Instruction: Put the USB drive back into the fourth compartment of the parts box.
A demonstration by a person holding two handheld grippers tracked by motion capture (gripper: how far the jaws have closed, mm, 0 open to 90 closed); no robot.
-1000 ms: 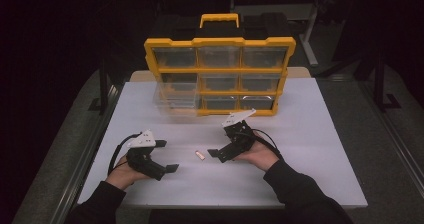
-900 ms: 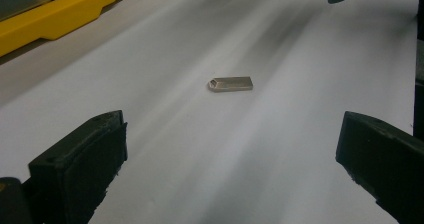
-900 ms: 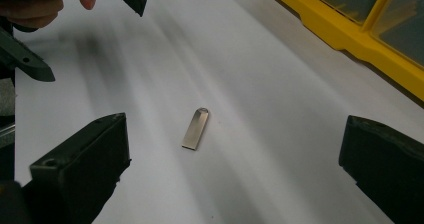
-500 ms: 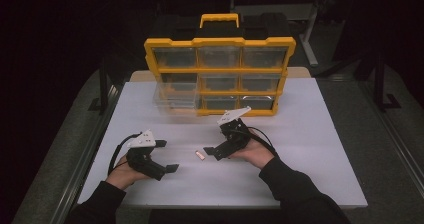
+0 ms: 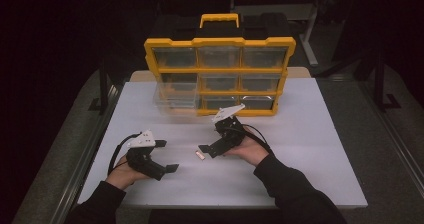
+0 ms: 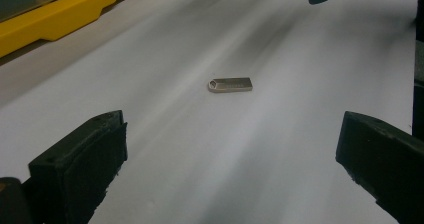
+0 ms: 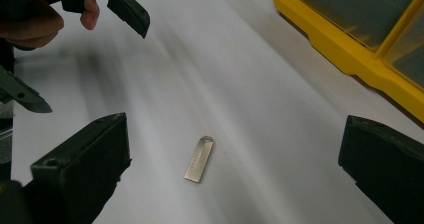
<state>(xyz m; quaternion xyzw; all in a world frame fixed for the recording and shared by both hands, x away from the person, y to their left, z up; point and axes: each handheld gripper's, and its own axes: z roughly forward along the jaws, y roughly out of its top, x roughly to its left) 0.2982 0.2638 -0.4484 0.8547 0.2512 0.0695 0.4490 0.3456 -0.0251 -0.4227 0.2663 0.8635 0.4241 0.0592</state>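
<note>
A small silver metal USB stick (image 5: 200, 155) lies flat on the white table top (image 5: 310, 134), between the two hand-held grippers and touching neither. The right gripper (image 5: 206, 149) sits just to the right of the stick in the high view, tilted down toward it, with its jaws spread wide and nothing between them; in the right gripper view the stick (image 7: 199, 159) rests on the bare surface between the two black jaws, a little nearer the left one, its rounded end with the small hole pointing away from the camera. The left gripper (image 5: 167, 156) is held lower and to the left, near the front edge of the table, its jaws likewise wide apart and empty; in the left gripper view the stick (image 6: 230, 84) lies farther out ahead of the jaws, turned crosswise. Behind both grippers stands a yellow parts organizer (image 5: 220, 76) with clear drawers and a yellow carry handle, and one clear drawer (image 5: 172, 96) at its lower left is pulled partway out
</note>
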